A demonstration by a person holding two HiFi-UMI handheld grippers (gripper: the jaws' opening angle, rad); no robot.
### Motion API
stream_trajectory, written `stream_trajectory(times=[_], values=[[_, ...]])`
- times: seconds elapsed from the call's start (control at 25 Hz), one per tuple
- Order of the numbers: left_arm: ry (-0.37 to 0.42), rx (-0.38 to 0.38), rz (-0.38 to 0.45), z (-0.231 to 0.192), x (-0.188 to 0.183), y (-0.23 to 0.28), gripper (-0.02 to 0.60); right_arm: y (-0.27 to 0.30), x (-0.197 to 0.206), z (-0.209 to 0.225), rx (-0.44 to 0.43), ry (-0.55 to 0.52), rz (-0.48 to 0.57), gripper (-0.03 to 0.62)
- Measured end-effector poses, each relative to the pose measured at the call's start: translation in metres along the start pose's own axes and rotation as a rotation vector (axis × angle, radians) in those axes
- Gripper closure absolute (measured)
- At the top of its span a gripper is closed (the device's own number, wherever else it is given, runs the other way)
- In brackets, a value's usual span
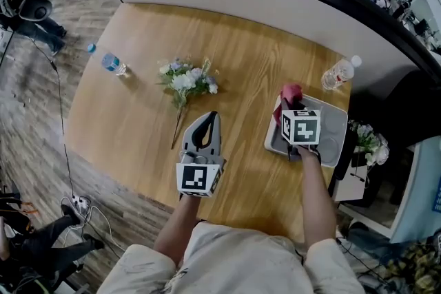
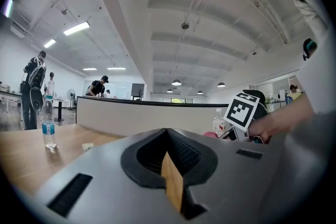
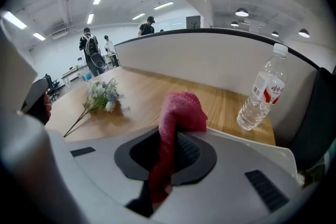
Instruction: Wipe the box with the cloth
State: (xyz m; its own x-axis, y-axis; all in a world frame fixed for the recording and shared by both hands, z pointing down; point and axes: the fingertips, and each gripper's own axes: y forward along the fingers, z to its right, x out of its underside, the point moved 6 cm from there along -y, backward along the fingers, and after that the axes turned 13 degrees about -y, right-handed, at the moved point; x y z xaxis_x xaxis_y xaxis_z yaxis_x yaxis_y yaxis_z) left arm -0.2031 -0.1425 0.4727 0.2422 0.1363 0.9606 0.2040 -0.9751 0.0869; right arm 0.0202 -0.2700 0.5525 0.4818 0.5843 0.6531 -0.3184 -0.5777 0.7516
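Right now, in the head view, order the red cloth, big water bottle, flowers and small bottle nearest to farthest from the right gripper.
1. red cloth, clamped in the right gripper.
2. big water bottle, right table edge.
3. flowers, table middle.
4. small bottle, far left.

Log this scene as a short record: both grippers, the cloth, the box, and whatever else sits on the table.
left gripper: shut, empty, over the middle of the table, away from the box
right gripper: shut on the cloth, over the box
cloth: red, bunched, sticking out past the jaw tips
box: grey, shallow, at the table's right edge
flowers: bunch lying on the table, left of the box
blue-label bottle: near the table's left edge
red-label bottle: just beyond the box
contact: cannot tell whether the cloth touches the box
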Motion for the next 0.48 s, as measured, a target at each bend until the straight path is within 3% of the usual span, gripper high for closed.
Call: stream_trajectory(times=[0.2, 0.48], values=[[0.001, 0.013, -0.009, 0.0042, 0.0023, 0.0032, 0.568, 0.0011, -0.0016, 0.0013, -0.049, 0.008, -0.01, 0.537], [0.004, 0.022, -0.022, 0.0071, 0.0052, 0.0049, 0.568, 0.0006, -0.0008, -0.0011, -0.022, -0.035, -0.005, 0.537]])
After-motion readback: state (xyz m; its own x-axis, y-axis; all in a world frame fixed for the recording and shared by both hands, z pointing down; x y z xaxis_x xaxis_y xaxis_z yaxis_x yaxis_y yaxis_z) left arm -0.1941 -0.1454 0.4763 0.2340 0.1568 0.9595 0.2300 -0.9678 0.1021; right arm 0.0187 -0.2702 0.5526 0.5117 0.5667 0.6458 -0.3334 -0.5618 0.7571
